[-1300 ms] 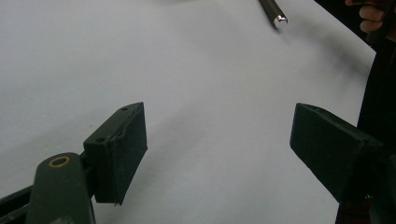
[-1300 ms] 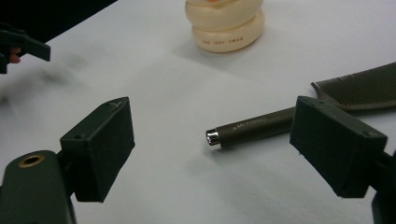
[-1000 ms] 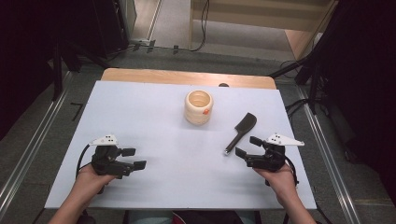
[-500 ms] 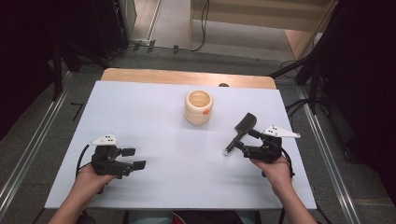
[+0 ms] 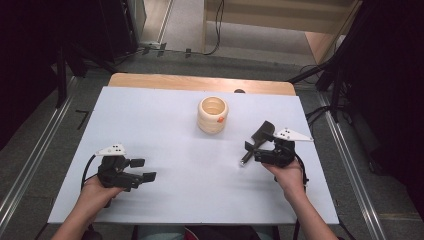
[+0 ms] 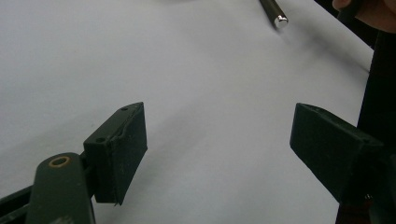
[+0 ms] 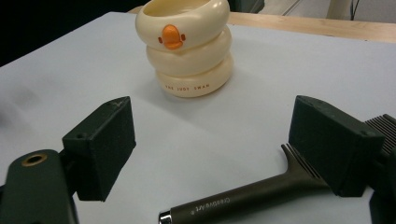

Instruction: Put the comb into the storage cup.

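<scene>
A dark comb with a long handle lies on the white table at the right. Its handle runs low across the right gripper view, between the two jaws, and its teeth show past the right jaw. My right gripper is open right at the comb, gripping nothing. A cream ringed cup with an orange duck bill stands upright beyond it. My left gripper hovers open over bare table at the front left, and the handle's metal tip shows far off.
A wooden strip borders the table at the back. Metal rails run along both sides, with cables on the floor behind. Bare white surface spreads between the two hands.
My right gripper has moved forward and left up to the comb, so the handle now lies between its open jaws. The left gripper has barely moved.
</scene>
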Demonstrator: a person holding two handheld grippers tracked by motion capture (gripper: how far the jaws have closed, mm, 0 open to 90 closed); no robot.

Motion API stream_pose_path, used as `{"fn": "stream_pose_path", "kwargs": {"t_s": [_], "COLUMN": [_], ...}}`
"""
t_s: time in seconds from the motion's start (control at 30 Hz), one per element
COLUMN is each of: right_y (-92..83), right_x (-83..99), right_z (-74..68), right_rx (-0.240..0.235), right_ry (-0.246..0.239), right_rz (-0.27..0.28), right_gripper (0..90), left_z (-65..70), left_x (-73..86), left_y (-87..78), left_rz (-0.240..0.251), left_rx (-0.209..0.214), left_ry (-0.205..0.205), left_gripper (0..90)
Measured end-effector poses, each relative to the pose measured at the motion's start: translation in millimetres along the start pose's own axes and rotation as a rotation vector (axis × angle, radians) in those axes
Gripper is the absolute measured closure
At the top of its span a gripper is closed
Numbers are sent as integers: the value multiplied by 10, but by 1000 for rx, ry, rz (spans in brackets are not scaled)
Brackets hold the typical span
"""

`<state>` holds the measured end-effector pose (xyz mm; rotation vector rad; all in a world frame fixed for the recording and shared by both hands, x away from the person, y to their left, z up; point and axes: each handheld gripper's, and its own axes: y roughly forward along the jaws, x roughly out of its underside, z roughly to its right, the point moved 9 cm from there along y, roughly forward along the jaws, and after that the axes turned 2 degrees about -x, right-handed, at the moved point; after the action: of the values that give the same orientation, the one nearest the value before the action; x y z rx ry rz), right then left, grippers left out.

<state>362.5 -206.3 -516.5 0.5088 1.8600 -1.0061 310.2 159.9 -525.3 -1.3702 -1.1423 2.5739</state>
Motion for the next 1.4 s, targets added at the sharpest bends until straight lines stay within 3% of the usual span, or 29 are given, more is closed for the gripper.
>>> {"fn": "stream_pose_path", "kwargs": {"t_s": [0.4, 0.87, 0.9, 1.0, 1.07, 1.2, 1.23, 1.4], "right_y": [160, 187, 186, 198, 201, 188, 188, 222], "right_x": [-32, -7, 17, 34, 49, 121, 121, 268], "right_z": [51, 57, 56, 54, 53, 55, 55, 91], "right_rx": [10, 13, 20, 22, 24, 24, 24, 19], "right_ry": [3, -5, -19, -23, -27, -8, -8, 31], "right_rz": [11, 4, -6, -13, -13, -24, -24, -87], "right_gripper": [133, 138, 177, 186, 279, 558, 558, 852], "left_z": [-2, -1, 0, -2, -3, -7, -7, -12], "left_x": [2, 5, 4, 4, 6, 3, 3, 2], "left_y": [-4, 0, 1, 0, -2, -3, -3, -9], "left_rz": [-2, -6, -4, -5, -8, -3, -3, -1], "left_rx": [0, 0, 1, 0, 0, -2, -2, -4], "left_ry": [0, 0, 0, 0, 1, 1, 1, 0], "left_gripper": [194, 194, 195, 195, 194, 195, 194, 194]}}
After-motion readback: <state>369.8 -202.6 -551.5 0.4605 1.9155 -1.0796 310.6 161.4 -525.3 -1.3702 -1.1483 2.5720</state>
